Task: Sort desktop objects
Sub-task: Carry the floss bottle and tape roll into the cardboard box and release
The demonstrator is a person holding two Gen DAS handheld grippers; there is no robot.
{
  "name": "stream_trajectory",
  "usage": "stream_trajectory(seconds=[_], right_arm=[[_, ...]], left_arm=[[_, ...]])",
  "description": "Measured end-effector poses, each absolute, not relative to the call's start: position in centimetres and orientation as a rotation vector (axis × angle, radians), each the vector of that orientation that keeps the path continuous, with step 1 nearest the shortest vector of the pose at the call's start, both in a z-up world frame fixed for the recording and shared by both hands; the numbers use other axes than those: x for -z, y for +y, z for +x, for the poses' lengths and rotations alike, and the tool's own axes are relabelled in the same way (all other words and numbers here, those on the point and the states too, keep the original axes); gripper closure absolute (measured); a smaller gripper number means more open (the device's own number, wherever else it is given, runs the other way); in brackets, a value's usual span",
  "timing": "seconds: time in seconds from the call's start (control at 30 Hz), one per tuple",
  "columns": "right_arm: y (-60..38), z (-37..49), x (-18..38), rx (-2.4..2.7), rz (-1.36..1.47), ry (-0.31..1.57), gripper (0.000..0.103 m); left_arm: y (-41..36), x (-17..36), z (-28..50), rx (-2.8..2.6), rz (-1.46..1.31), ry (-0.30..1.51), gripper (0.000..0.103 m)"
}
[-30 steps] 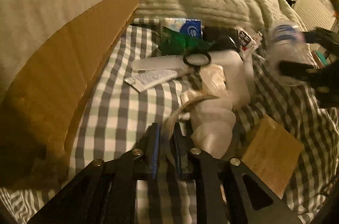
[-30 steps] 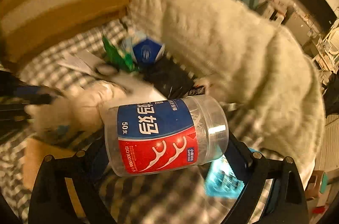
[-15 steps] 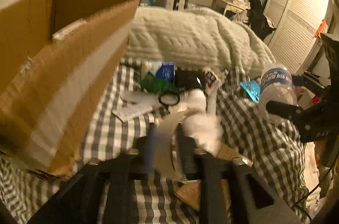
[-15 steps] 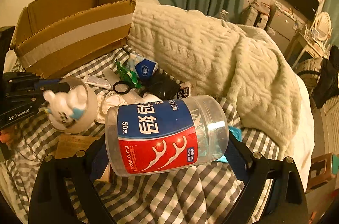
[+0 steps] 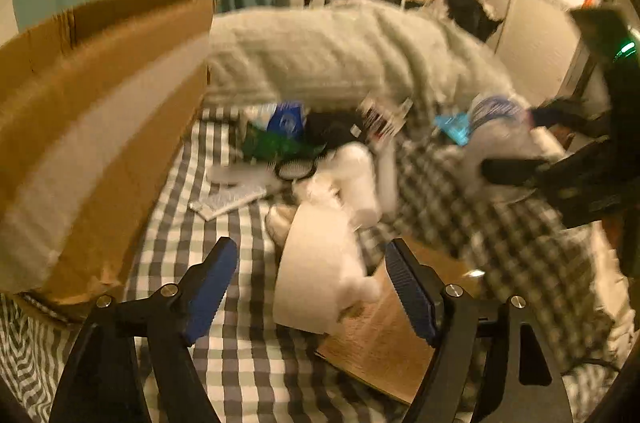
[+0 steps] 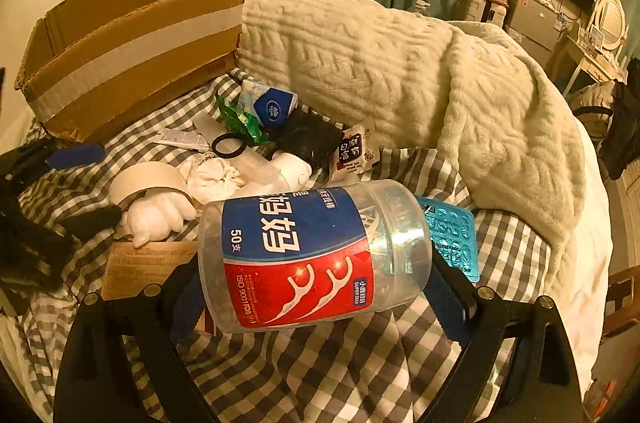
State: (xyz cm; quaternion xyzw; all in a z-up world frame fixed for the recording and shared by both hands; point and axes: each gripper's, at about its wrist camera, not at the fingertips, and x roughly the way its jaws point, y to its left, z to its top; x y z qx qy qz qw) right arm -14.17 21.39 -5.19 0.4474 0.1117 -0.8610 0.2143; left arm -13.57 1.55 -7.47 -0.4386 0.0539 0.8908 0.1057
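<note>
The right gripper point(image 6: 316, 287) pinches a clear plastic floss-pick jar point(image 6: 312, 255) crosswise between its fingers, above the checked bed sheet point(image 6: 320, 375); the jar looks light, rigid and smooth-walled, likely slippery, so squeezing the labelled middle seems safest; the left gripper point(image 5: 312, 287) has fingers spread wide, with a white tape roll point(image 5: 316, 275) and a plaster-like figurine point(image 6: 156, 215) loose between them; the cardboard box point(image 6: 132, 39) sits beyond, to the left.

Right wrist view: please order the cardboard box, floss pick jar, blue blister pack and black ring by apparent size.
1. cardboard box
2. floss pick jar, though nearness inflates it
3. blue blister pack
4. black ring
</note>
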Motion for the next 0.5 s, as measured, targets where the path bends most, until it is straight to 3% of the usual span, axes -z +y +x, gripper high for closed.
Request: stream_trajectory(seconds=[0.07, 0.1, 0.13, 0.4, 0.43, 0.5], right_arm=[[21.5, -14.1, 5.3, 2.381, 1.243, 0.3, 0.009], [21.5, -14.0, 5.4, 2.382, 1.24, 0.298, 0.009], [21.6, -13.9, 5.4, 2.378, 1.241, 0.299, 0.009], [21.9, -13.8, 5.6, 2.385, 1.246, 0.289, 0.009], [21.8, -13.7, 5.6, 2.387, 1.245, 0.298, 0.009], [21.7, -13.5, 5.5, 2.394, 1.241, 0.318, 0.009]], left_arm=[[0.7, 7.9, -13.8, -2.626, -1.321, 0.089, 0.026], [0.2, 7.8, -13.9, -2.623, -1.317, 0.036, 0.058], [-0.2, 7.7, -14.0, -2.598, -1.327, 0.0, 0.071], [-0.6, 4.6, -13.0, -2.653, -1.225, -0.067, 0.073], [-0.6, 4.0, -12.7, -2.742, -1.19, -0.014, 0.073], [1.5, 4.0, -12.7, -2.822, -1.196, 0.343, 0.073]])
